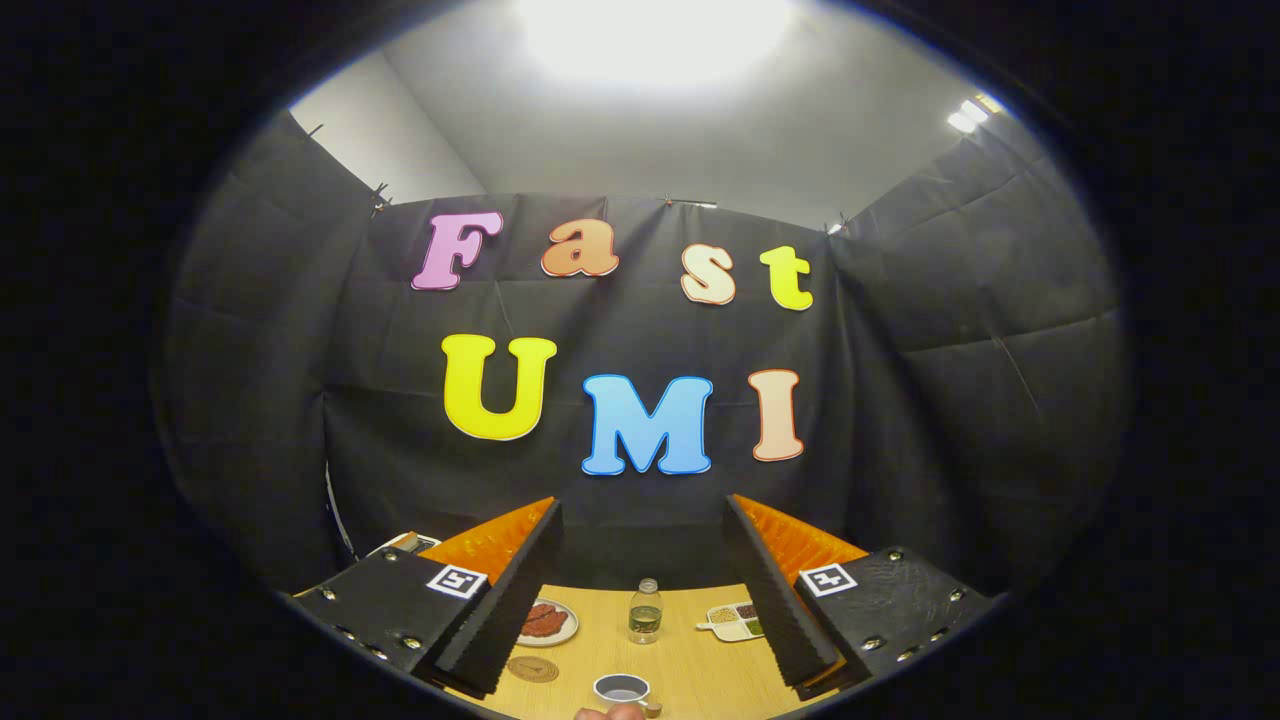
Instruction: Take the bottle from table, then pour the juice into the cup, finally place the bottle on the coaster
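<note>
On the wooden table (690, 670), beyond the gripper (640, 630), whose fingers are spread wide and hold nothing: one small clear bottle (645, 611), upright, partly filled. Likely light, smooth, slightly squashy; best gripped mid-body. Cup (621, 689) stands nearer, coaster (532, 668) beside it.

Plate (548, 622) and divided tray (732, 621) partly behind the tool's (640, 600) spread fingers; tray contents too small.

My gripper (640, 610) hangs high, its jaws spread wide and holding nothing. One finger (500, 610) angles toward ten o'clock, the other toward two. A fingertip of a hand (610, 712) peeks at six o'clock.
</note>
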The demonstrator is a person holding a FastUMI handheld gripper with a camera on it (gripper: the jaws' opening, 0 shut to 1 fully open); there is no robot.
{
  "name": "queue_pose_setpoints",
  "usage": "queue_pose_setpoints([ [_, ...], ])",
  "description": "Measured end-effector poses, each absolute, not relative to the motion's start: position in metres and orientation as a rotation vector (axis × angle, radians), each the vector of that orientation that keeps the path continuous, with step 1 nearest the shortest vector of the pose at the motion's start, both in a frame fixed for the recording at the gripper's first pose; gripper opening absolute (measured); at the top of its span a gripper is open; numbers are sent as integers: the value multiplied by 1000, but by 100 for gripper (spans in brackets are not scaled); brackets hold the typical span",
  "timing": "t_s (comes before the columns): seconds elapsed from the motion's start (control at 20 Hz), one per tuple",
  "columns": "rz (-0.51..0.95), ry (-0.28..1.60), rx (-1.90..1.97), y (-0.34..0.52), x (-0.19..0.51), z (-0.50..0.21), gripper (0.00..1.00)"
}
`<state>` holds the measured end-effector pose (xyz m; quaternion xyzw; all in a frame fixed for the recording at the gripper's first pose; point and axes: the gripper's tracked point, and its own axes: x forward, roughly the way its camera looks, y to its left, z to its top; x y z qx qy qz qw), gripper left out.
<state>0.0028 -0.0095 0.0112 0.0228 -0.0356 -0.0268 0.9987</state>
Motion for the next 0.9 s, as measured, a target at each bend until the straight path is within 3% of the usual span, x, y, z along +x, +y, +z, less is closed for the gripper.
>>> queue_pose_setpoints([
  [0.9,-31,-82,28,22,-1,-25,98],
])
